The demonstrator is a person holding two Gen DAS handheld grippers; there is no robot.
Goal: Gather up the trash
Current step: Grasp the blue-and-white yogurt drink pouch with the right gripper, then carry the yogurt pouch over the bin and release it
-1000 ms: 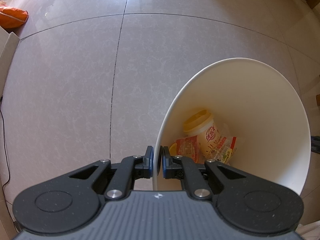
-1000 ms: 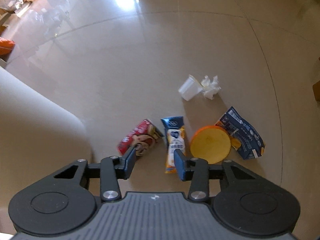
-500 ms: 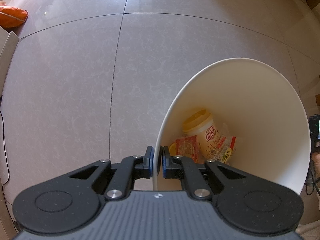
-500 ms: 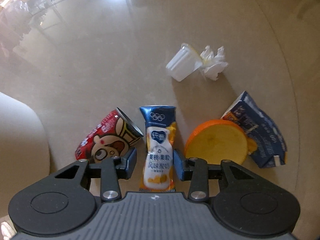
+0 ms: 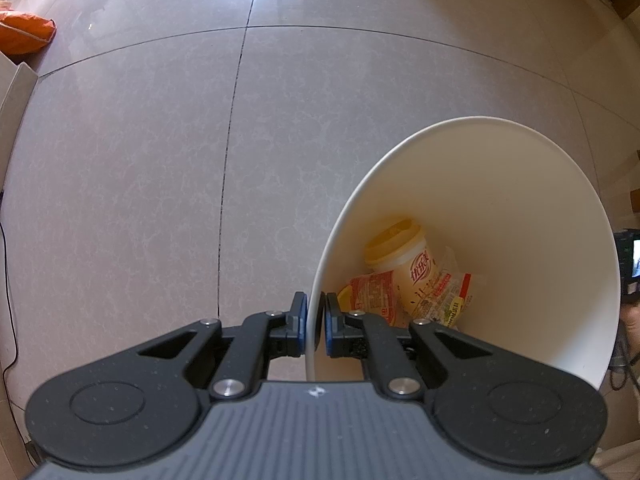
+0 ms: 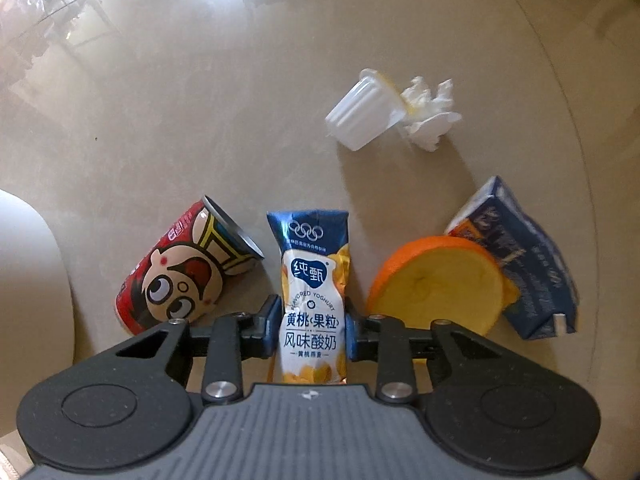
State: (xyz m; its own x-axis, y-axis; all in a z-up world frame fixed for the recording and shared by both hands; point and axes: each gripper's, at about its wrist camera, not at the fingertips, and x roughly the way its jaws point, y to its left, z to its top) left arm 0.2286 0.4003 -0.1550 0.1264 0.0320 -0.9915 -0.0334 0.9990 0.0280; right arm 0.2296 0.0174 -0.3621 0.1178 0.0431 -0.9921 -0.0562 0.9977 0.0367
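Observation:
My left gripper (image 5: 314, 320) is shut on the near rim of a white bin (image 5: 520, 200), one finger outside and one inside. At the bin's bottom lie a yellow drink cup (image 5: 404, 256) and crumpled wrappers (image 5: 444, 296). In the right wrist view my right gripper (image 6: 312, 328) is low over the floor, open, with its fingers on either side of a blue-and-white yogurt pouch (image 6: 312, 276). A red cartoon can (image 6: 180, 276) lies left of the pouch. To its right an orange lid (image 6: 440, 280) leans on a blue carton (image 6: 532, 264).
Farther off lie a white plastic cup (image 6: 364, 116) and a crumpled tissue (image 6: 430, 116). The bin's outer wall (image 6: 28, 280) stands at the left edge. An orange bag (image 5: 24, 34), cardboard (image 5: 12, 92) and a black cable (image 5: 8, 280) border the tiled floor.
My right gripper has come down and forward, so the yogurt pouch now sits between its fingers, and the gap has narrowed slightly. The left gripper and bin have stayed still.

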